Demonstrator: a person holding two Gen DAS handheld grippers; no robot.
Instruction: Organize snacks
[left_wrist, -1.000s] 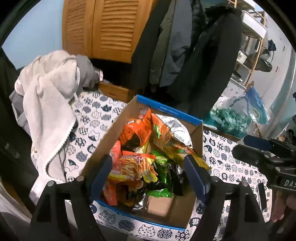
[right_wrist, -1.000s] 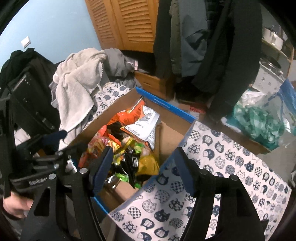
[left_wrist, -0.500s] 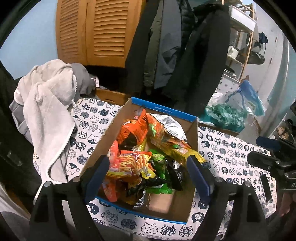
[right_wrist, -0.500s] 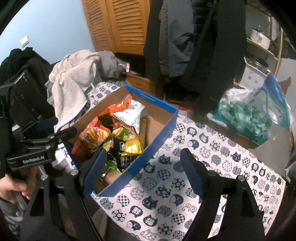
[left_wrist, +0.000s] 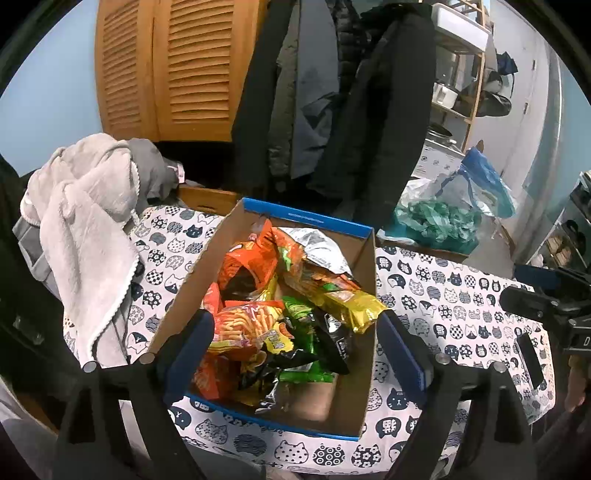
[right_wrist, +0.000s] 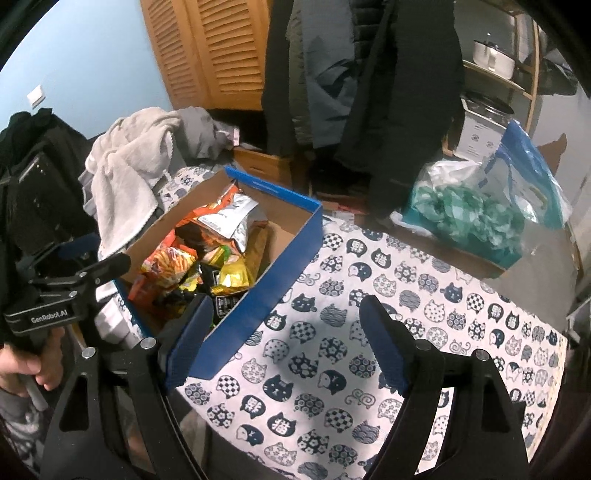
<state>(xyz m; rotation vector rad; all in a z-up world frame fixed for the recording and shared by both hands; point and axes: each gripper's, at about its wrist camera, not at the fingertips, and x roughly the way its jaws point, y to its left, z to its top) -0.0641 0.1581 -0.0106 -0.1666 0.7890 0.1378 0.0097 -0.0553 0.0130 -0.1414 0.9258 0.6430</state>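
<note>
Above the near end of the box (left_wrist: 364, 373) hangs the left gripper (left_wrist: 295, 341), its jaws spread wide after having just opened further, with nothing pressed between them; the snack bags (left_wrist: 255, 325) lie below, between its two blue pads (left_wrist: 400, 349), untouched. Its handle also shows at the left edge of the right wrist view, held by a hand (right_wrist: 22, 365).

Beside the box, over the bare cloth, the right gripper (right_wrist: 284, 341) is also wide and holds nothing. Its jaws opened during the last second. Its left pad is seen in front of the blue side wall of the box.

The box is brown cardboard with a blue outside and stands open on the desk (right_wrist: 369, 295), which is covered with a white cloth printed with cat faces. The snacks fill the box: orange bags, a yellow bag (left_wrist: 354, 306), green and black packets, and a silver bag (right_wrist: 236, 218) at the far end.

Left of the box, a light grey towel (left_wrist: 85, 236) hangs over a pile of clothes. Behind the desk, dark coats (left_wrist: 369, 110) hang before a wooden louvred door (left_wrist: 177, 70). To the right lies a clear plastic bag (right_wrist: 476, 210) with green stuff inside.
</note>
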